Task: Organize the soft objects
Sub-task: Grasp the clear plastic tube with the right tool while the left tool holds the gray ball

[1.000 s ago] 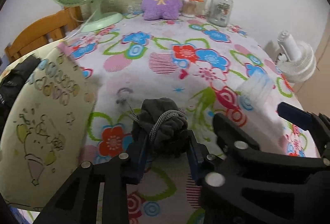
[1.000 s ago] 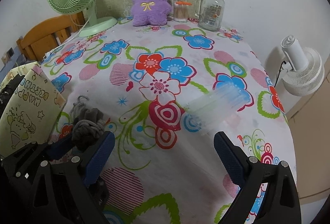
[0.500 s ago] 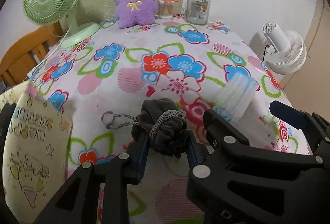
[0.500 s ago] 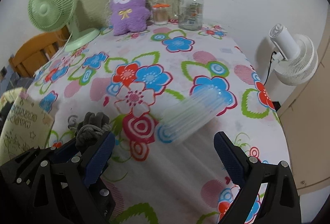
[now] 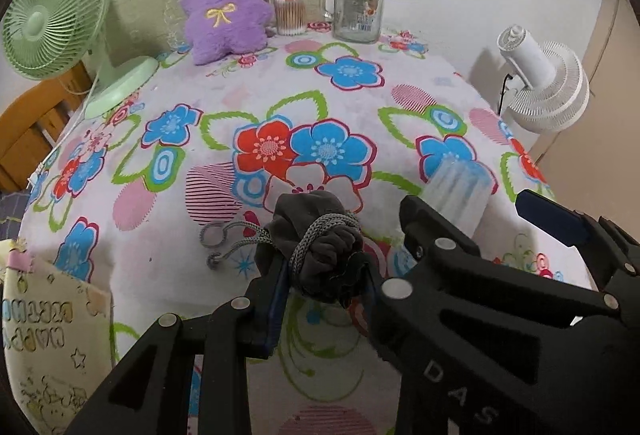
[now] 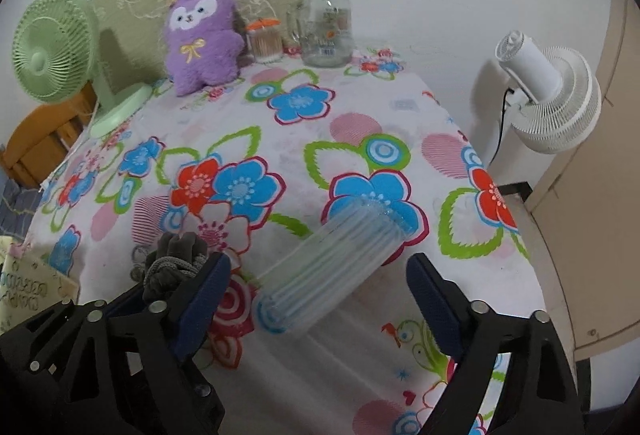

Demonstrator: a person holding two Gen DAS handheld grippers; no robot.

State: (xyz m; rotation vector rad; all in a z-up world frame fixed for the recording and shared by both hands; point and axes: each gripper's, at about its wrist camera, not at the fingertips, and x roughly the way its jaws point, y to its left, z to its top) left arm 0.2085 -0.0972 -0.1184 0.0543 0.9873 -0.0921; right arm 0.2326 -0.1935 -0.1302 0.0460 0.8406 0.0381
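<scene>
Now my left gripper (image 5: 326, 271) squeezes the gray drawstring pouch (image 5: 320, 247) above the near tablecloth (image 5: 280, 75); its loose cord (image 5: 224, 239) may snag. My right gripper (image 6: 316, 295) is wide around the clear plastic pack (image 6: 332, 267), which could slip.

The flowered tablecloth (image 6: 248, 139) lies bare mid-table; a clear plastic sleeve (image 6: 332, 267) lies ahead, with plush toy (image 6: 200, 35), glass jar (image 6: 326, 27) and green fan (image 6: 56, 51) lining the back
</scene>
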